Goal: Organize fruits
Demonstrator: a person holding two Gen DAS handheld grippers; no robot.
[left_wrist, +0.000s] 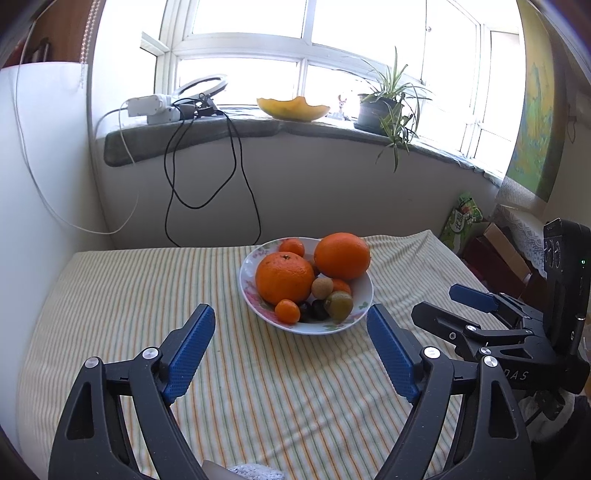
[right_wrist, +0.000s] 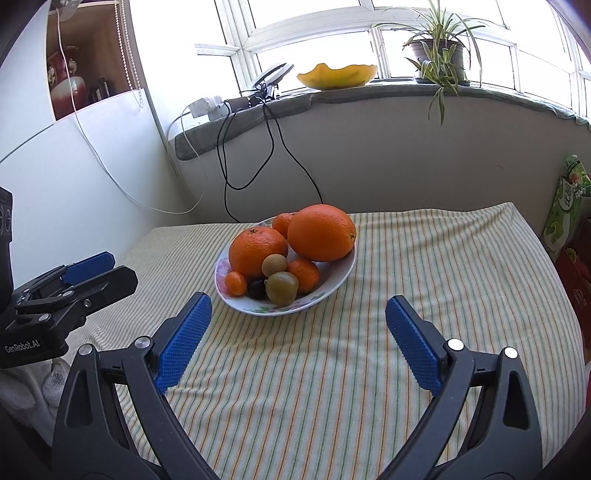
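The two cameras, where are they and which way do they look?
Left wrist: sits on the left gripper, looking forward over the striped cloth to the fruit plate; the right gripper shows at right.
Right wrist: sits on the right gripper, facing the same plate; the left gripper shows at left.
Shared: plate, big oranges, windowsill plant.

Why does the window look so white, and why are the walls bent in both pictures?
Left wrist view: daylight overexposes the window, and the sill curves from fisheye distortion. Right wrist view: the same blown-out window and bowed sill; the bowl of fruit stays sharp, casting soft shadows on the striped cloth.
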